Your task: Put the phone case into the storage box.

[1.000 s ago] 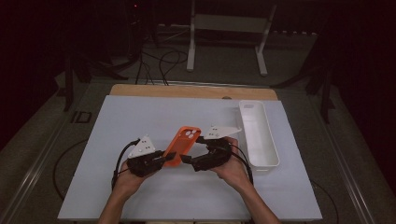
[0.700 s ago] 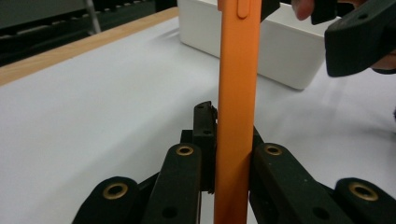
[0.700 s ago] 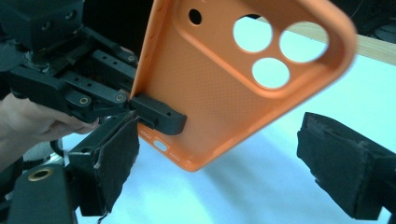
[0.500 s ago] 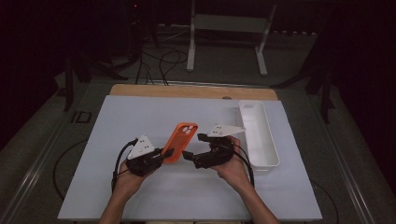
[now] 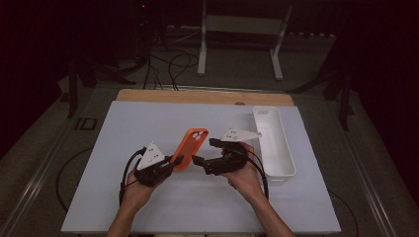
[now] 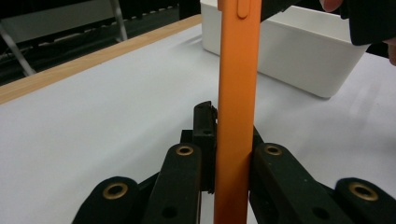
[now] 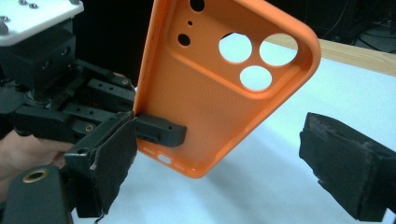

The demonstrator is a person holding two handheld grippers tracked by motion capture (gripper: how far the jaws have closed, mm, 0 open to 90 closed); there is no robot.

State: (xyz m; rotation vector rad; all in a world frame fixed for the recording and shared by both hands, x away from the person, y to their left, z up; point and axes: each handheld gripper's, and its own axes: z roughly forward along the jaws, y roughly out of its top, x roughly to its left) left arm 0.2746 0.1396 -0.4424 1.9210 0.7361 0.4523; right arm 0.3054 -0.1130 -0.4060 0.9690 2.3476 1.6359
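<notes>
The left gripper (image 6: 232, 154) is pinching an orange phone case (image 6: 238, 93) — we are looking at its thin edge, and it is standing straight up between the two black jaws. The jaws are pressing on it from both sides, low down. A small button bump is sitting near the top of the case. Behind it a white bin (image 6: 299, 60) is resting on the white table (image 6: 93, 112) — and a wooden strip (image 6: 84, 63) is running along the far edge. A dark gripper part and a fingertip are showing at the top right corner.
</notes>
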